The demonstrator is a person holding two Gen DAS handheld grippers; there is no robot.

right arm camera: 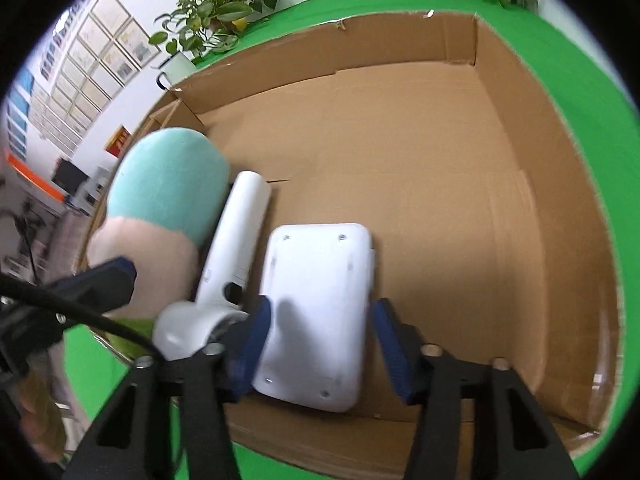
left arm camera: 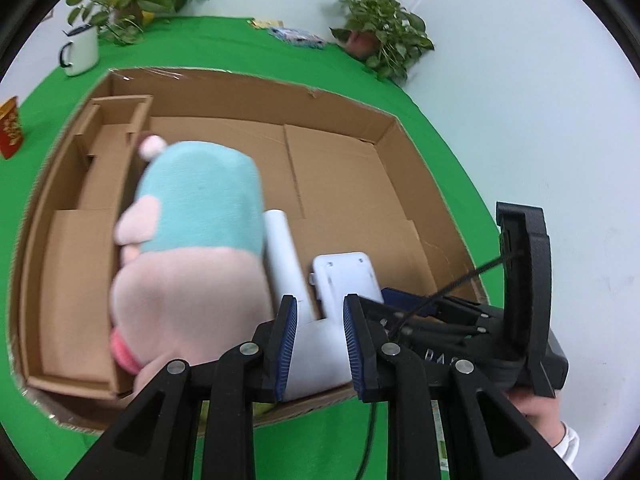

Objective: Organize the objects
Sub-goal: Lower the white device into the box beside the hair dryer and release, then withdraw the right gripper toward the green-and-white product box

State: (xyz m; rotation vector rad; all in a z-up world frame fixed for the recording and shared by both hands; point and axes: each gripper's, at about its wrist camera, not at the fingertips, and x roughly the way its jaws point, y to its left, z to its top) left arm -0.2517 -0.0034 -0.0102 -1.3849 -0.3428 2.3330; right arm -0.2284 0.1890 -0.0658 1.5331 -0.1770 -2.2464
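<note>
While the left gripper (left arm camera: 320, 344) has its blue fingers (left arm camera: 286, 346) clenched on the rounded head of a white handheld device (left arm camera: 280, 252), the right gripper (right arm camera: 320, 344) straddles a flat white device (right arm camera: 316, 312); whether its fingers (right arm camera: 252, 340) press the sides I cannot tell. Both devices lie in the cardboard box (right arm camera: 520, 128) on the green table (left arm camera: 240, 44). Left of the left fingers lies a teal-and-pink plush toy (left arm camera: 196, 240).

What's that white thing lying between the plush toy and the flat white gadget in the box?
A long white handheld device lies between the plush toy and flat white gadget, clearest from the right wrist.
</note>
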